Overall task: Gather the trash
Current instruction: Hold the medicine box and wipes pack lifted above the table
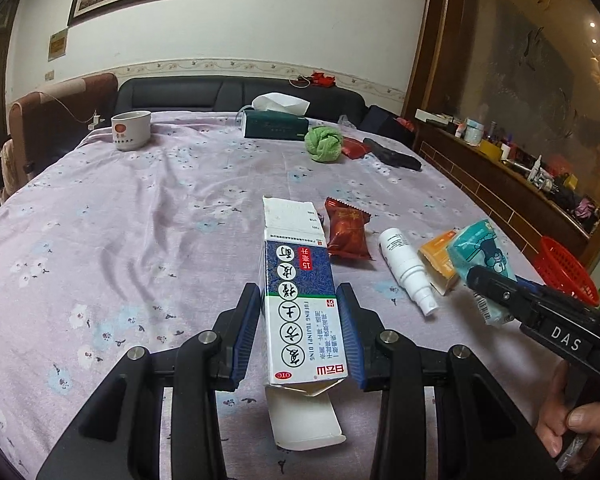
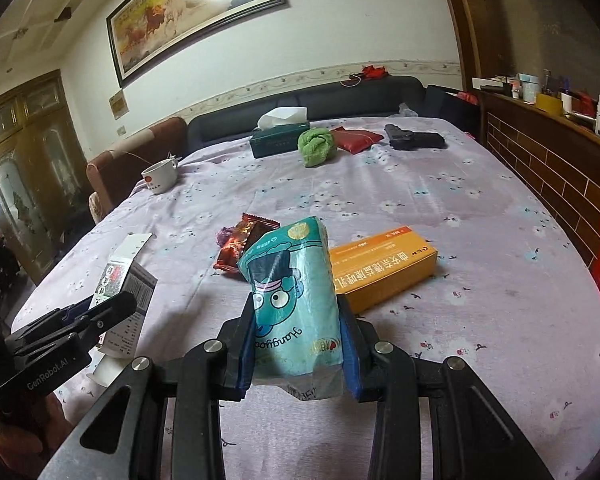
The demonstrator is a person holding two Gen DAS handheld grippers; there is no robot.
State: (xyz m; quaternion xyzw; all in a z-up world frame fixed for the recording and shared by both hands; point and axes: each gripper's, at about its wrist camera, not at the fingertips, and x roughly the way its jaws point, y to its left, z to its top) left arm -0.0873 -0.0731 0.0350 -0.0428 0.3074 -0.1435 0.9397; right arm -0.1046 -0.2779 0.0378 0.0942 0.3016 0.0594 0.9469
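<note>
My left gripper is shut on a white and blue medicine box, its end flaps hanging open. The right wrist view shows that box at the lower left, in the left gripper. My right gripper is shut on a teal cartoon-printed packet, held above the table. In the left wrist view, the packet and the right gripper are at the right. On the cloth lie a red snack wrapper, a white spray bottle and an orange box.
A red mesh basket stands off the table's right edge. At the far end are a white cup, a tissue box, a green cloth ball, a red pouch and a black pistol-shaped object. A cluttered wooden ledge runs along the right.
</note>
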